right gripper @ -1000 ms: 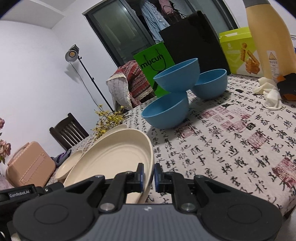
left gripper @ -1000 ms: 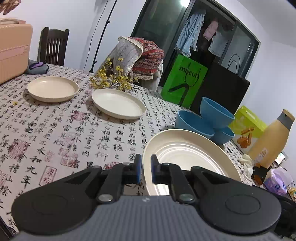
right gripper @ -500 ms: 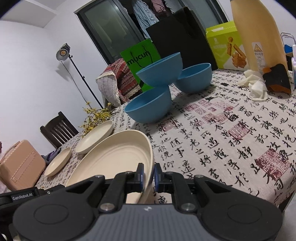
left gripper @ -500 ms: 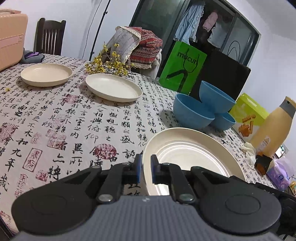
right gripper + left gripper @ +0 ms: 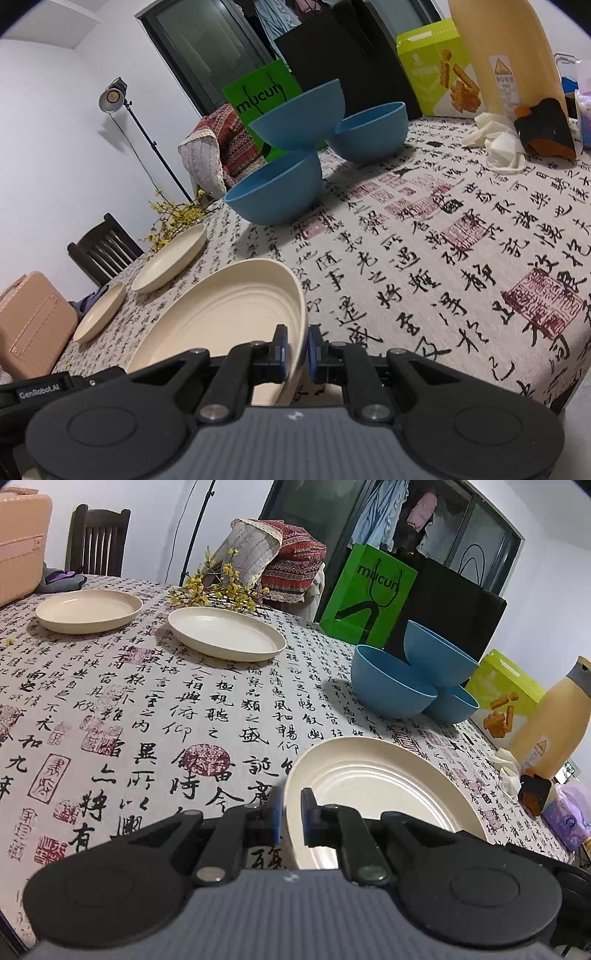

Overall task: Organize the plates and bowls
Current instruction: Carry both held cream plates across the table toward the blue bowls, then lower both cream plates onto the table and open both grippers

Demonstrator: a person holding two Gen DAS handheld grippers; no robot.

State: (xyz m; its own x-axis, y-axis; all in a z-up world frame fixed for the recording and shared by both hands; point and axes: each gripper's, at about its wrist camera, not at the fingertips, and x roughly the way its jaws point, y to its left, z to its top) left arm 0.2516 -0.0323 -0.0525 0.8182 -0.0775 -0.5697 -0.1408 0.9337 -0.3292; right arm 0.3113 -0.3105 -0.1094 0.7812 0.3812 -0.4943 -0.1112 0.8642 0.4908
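A large cream plate [image 5: 373, 786] [image 5: 229, 317] hangs low over the near part of the table, gripped on both sides. My left gripper [image 5: 291, 818] is shut on its left rim and my right gripper [image 5: 294, 350] is shut on its right rim. Two more cream plates lie flat farther off: one [image 5: 225, 633] [image 5: 171, 256] mid-table and one [image 5: 88, 609] [image 5: 99, 312] beyond it. Three blue bowls [image 5: 391, 686] [image 5: 275, 192] cluster at the back, with one bowl [image 5: 437, 657] [image 5: 299, 114] perched tilted on the two others.
The table [image 5: 155, 716] wears a calligraphy-print cloth. A tan bottle [image 5: 550, 720], a yellow-green snack box [image 5: 506, 686], crumpled tissue [image 5: 498, 140] and a dark pouch [image 5: 543, 129] stand at the right. Yellow flowers [image 5: 221, 587], a pink case [image 5: 33, 328], a chair [image 5: 98, 539] and a green bag [image 5: 369, 594] lie beyond.
Both grippers have sunk with the large plate toward the tablecloth; the table and the bowls now sit higher and closer in both views. The grips have not changed.
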